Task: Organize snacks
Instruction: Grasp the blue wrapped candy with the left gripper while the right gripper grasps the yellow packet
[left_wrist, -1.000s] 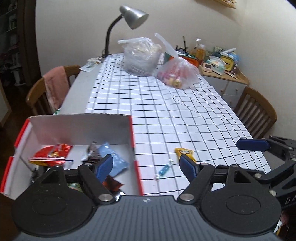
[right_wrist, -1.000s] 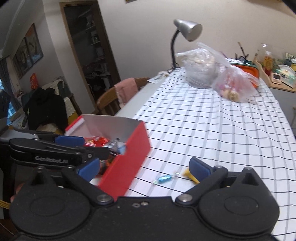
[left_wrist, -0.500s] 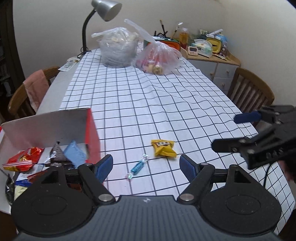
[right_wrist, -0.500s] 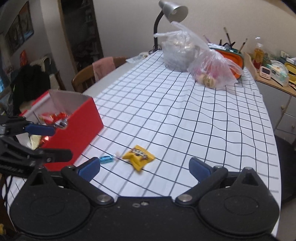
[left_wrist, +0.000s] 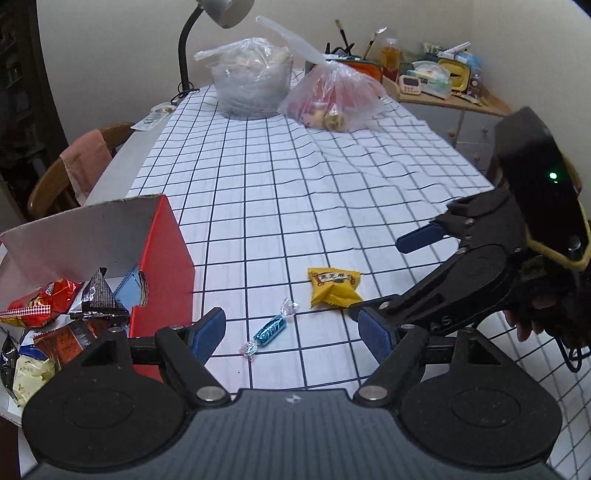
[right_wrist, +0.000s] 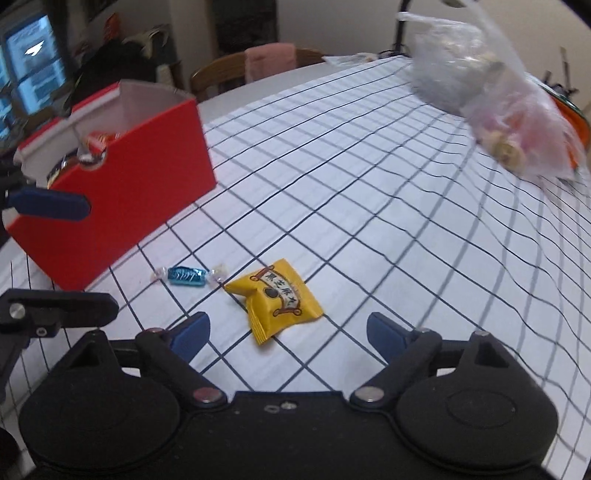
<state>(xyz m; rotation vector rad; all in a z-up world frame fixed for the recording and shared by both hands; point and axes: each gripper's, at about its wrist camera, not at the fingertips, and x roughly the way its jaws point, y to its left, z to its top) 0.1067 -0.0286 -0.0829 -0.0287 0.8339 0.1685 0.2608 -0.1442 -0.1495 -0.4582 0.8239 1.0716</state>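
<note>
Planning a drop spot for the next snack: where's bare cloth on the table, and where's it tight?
Free: the wide checked tablecloth between the red cardboard box and the two clear plastic bags at the far end. Crowded: the near strip, where the blue-wrapped candy and yellow snack packet lie between both open tongs, left, right. The box is already cluttered.

Dark Chinese characters printed on yellow snack packet (right_wrist: 277, 300) beside red box (right_wrist: 122, 192); too blurred to transcribe.
</note>
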